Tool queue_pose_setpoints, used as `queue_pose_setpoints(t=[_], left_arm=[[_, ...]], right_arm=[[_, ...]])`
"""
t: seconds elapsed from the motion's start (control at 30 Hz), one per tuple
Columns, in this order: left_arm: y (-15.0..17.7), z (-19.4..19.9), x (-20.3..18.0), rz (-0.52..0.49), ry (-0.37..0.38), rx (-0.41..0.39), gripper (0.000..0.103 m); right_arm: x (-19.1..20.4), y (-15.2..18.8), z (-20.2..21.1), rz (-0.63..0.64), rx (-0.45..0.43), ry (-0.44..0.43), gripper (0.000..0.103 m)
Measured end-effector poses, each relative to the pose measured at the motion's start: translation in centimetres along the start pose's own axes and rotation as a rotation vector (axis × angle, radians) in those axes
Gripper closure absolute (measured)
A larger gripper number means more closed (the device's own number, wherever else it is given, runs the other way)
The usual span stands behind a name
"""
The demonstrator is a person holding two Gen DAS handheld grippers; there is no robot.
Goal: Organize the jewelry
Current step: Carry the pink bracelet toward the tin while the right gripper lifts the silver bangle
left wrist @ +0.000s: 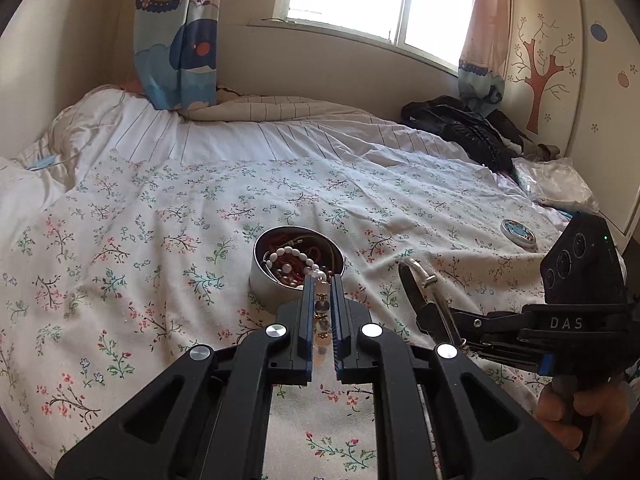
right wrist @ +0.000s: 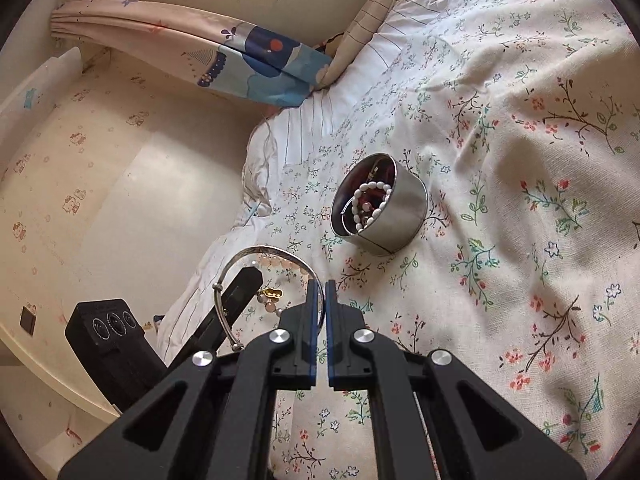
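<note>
Left wrist — right gripper body reads "DAS".

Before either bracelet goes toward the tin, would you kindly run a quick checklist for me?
1. Left gripper shut on pink bead bracelet: ok.
2. Right gripper shut on silver bangle: ok.
3. Round tin open on the bedspread: ok.
4. Room left in tin: cannot tell; it already holds white beads.
5. Bangle and bead bracelet untangled from each other: cannot tell.
</note>
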State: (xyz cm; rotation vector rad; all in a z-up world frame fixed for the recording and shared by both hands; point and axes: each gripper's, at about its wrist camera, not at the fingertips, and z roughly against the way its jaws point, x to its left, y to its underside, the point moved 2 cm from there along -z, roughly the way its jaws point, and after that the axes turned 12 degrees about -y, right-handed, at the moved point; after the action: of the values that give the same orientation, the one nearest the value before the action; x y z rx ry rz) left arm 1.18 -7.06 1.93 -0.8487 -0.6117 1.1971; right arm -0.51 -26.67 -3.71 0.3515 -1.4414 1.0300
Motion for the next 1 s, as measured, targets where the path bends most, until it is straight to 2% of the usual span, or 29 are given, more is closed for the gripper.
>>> queue_pose_setpoints(t=[1.0], left_arm=[[-2.5,-2.0,-0.4,0.037,0.0,-0.052,0.096]], right_arm=[[0.1,-3.3,-1.9,-0.005,-0.051,-0.049,0.099]])
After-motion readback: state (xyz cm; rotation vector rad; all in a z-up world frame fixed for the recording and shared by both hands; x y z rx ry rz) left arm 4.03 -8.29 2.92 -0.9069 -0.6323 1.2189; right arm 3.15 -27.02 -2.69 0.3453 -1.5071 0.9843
